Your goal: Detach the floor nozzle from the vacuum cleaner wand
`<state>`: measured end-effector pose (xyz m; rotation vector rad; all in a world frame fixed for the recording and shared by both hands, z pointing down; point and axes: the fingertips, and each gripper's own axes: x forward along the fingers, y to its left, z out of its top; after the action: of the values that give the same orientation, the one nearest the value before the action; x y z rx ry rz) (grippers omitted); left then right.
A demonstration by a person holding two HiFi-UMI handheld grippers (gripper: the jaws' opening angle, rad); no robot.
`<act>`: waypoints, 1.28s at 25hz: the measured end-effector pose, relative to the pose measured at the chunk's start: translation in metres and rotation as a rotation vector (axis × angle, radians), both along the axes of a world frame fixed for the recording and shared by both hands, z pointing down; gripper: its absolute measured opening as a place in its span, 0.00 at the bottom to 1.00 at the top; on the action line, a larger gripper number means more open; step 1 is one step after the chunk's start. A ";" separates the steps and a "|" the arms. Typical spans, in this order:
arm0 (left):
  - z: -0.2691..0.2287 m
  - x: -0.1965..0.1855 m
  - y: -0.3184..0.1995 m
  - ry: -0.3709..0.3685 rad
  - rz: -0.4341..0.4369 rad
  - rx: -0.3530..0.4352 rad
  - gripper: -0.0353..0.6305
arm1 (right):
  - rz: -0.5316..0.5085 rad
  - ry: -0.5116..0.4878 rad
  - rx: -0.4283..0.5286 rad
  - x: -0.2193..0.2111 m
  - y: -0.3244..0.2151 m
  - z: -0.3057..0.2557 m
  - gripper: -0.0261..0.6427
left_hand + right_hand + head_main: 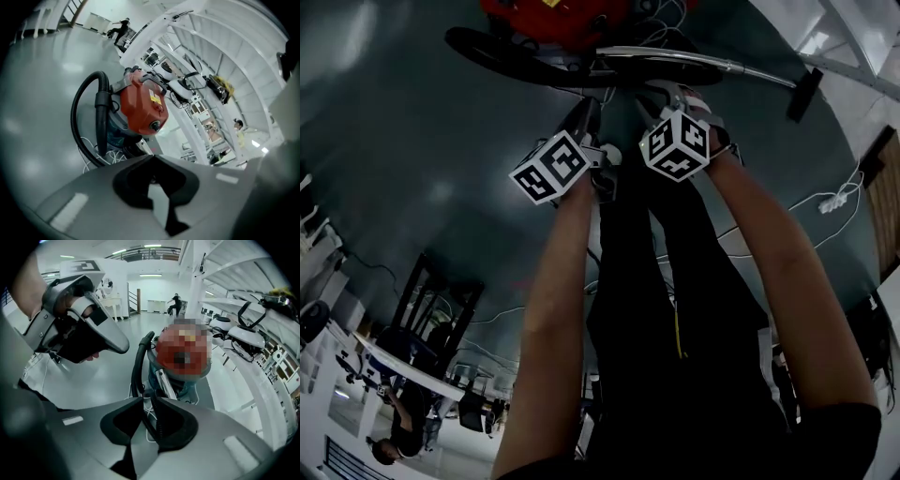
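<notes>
Left hand-held gripper (152, 158): clenched, empty
Right hand-held gripper (146, 400): slightly apart, hose (138, 366) seen through gap
Vacuum cleaner (140, 110): red, on floor (37, 122)

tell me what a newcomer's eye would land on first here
The bright red vacuum cleaner body stands out against the grey floor in the middle of the left gripper view, its black hose looping to its left. In the head view the shiny wand runs across the top towards the dark floor nozzle at upper right.
</notes>
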<state>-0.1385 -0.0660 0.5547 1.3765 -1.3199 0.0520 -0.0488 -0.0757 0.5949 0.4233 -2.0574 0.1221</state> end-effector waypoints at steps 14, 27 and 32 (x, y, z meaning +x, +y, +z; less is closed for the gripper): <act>-0.033 -0.001 0.027 -0.270 0.225 0.129 0.07 | 0.418 -0.187 -0.035 -0.005 0.010 -0.058 0.03; -0.042 0.010 0.051 -0.339 0.266 0.144 0.07 | 0.627 -0.353 -0.132 -0.003 0.046 -0.085 0.03; -0.043 0.021 0.053 -0.333 0.277 0.151 0.07 | 0.634 -0.347 -0.135 0.004 0.052 -0.082 0.03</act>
<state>-0.1171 -0.0126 0.5116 1.7273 -1.4168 0.3902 -0.0448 -0.0239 0.5130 1.0143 -2.1587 0.7546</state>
